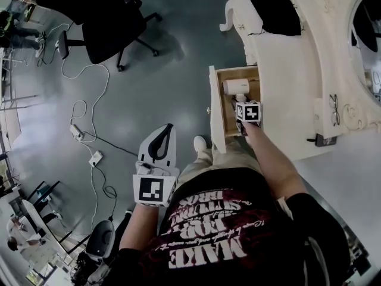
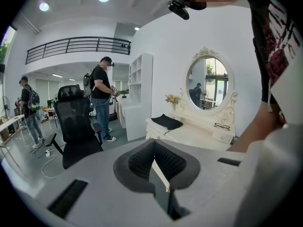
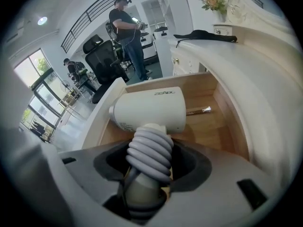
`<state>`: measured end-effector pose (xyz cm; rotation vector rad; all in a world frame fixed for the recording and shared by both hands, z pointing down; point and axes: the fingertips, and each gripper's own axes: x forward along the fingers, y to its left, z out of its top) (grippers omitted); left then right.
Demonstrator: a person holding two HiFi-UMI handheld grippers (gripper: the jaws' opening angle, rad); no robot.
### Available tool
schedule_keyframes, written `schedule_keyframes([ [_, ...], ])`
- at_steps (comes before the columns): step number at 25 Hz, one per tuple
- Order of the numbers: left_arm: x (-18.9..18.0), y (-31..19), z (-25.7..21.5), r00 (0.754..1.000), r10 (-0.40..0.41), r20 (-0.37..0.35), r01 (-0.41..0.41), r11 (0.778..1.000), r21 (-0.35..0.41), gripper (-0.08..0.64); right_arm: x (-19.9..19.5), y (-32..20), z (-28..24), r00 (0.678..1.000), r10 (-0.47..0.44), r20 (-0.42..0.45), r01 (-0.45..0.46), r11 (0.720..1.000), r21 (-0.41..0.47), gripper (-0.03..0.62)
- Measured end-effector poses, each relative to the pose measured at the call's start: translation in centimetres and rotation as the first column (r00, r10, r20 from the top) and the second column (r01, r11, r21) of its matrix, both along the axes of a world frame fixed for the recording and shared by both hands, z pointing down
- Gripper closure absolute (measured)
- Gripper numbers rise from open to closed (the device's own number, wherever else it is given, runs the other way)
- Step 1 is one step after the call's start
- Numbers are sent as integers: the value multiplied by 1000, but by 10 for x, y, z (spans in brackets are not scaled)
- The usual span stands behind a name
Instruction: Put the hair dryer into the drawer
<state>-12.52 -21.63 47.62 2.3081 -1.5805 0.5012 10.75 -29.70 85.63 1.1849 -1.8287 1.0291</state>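
Right gripper [image 3: 146, 176] fingers pinch the hair dryer [image 3: 151, 109] by its handle over the open drawer [image 3: 218, 126]. Left gripper [image 2: 154, 162] fingers are pressed together, holding nothing.

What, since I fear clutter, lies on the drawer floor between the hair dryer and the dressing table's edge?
A slim stick with a metal tip lies there on the drawer floor, seen in the right gripper view.

Smooth matt white plastic hair dryer [image 3: 150, 109]; light bare wood inside drawer [image 3: 203, 86]; smooth grey floor [image 1: 149, 100], faint sheen.
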Motion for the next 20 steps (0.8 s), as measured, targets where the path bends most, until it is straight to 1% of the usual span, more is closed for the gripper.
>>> schedule_keyframes([
  [3, -6, 3, 1, 1000, -15, 6, 15, 1000, -3, 555, 4, 2, 11, 1000, 16, -12, -17, 1000, -26, 354],
  [9, -15, 11, 4, 999, -29, 22, 29, 999, -25, 555, 8, 0, 23, 999, 39, -17, -40, 998, -42, 354],
  [12, -18, 15, 5, 999, -30, 25, 31, 999, -31, 555, 7, 1, 28, 999, 40, -33, -41, 998, -53, 353],
  [16, -21, 15, 5, 999, -27, 27, 28, 999, -31, 555, 3, -1, 31, 999, 32, -43, -33, 998, -44, 353],
  [18, -21, 16, 5, 999, -24, 27, 25, 999, -30, 555, 1, 1, 35, 999, 36, -36, -39, 997, -72, 351],
  [20, -21, 17, 2, 1000, -20, 22, 20, 1000, -19, 555, -3, 3, 38, 999, 45, -4, -45, 991, -123, 348],
])
